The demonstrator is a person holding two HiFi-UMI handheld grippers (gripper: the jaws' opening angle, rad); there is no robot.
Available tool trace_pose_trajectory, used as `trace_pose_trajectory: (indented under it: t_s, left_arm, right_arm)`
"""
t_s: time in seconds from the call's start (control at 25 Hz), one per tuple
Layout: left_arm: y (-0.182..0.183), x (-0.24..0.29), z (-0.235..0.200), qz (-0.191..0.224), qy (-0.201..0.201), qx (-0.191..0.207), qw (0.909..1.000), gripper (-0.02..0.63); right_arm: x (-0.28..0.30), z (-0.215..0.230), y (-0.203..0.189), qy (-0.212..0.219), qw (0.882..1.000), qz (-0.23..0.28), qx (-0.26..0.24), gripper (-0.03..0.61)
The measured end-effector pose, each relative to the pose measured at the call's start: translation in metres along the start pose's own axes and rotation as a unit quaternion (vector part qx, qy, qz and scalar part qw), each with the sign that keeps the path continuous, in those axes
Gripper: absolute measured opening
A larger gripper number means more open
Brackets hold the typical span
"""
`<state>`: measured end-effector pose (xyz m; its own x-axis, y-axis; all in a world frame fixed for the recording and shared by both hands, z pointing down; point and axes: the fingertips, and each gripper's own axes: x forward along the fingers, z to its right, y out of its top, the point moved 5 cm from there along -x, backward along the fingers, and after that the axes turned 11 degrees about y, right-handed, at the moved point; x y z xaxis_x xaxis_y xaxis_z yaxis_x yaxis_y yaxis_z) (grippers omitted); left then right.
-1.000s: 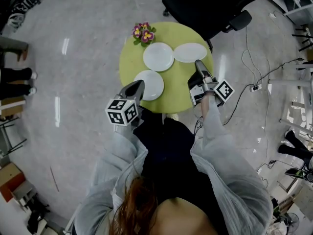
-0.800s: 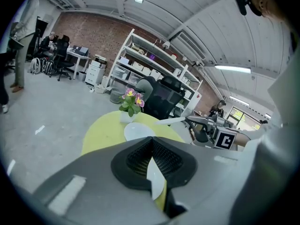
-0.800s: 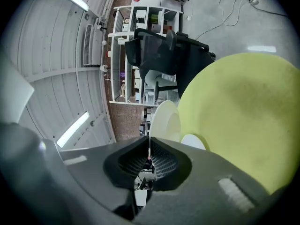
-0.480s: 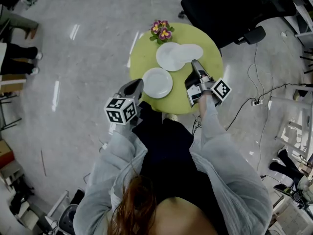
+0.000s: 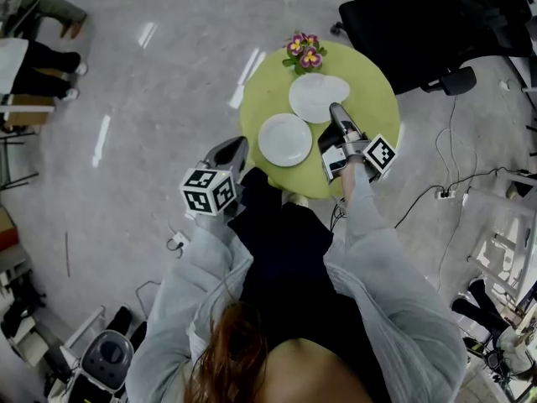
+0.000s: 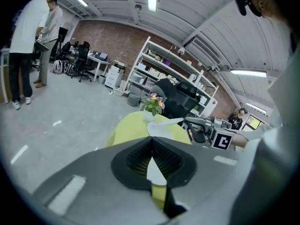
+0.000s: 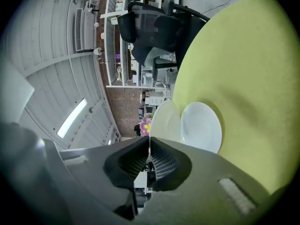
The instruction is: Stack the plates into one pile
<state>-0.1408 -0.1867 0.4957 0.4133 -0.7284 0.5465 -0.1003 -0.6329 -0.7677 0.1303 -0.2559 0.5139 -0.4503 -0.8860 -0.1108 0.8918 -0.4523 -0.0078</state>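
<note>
Held plate (image 7: 165,121): tilted, clear above far plate (image 7: 202,126), near the flowers (image 5: 304,50); third plate (image 5: 285,139) lies apart.
Handling: likely stiff, glossy and chip-prone, so take it by the rim (flat centre offers no purchase).
Right gripper (image 5: 337,109): clamped on held plate's rim.
Left gripper (image 5: 240,143): closed, empty, beside green table (image 5: 373,116).

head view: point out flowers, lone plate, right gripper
flowers (image 5: 304,51), head view, the blossoms
lone plate (image 5: 285,139), head view, its centre
right gripper (image 5: 337,107), head view, between fingertips, clamping held plate (image 5: 339,87)
</note>
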Motion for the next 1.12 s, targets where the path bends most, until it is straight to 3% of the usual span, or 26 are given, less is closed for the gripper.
trace_pose_trajectory:
  t_s: [0.56, 1.12]
  left_arm:
    - [-0.017, -0.001, -0.006, -0.023, 0.003, -0.003, 0.9997, 0.018]
    - [-0.022, 0.006, -0.01, -0.033, 0.0, -0.008, 0.9994, 0.018]
  right_arm:
    - [-0.034, 0.056, -0.007, -0.093, 0.995, 0.019, 0.03, 0.018]
    - [-0.033, 0.081, -0.003, -0.174, 0.984, 0.034, 0.036, 0.02]
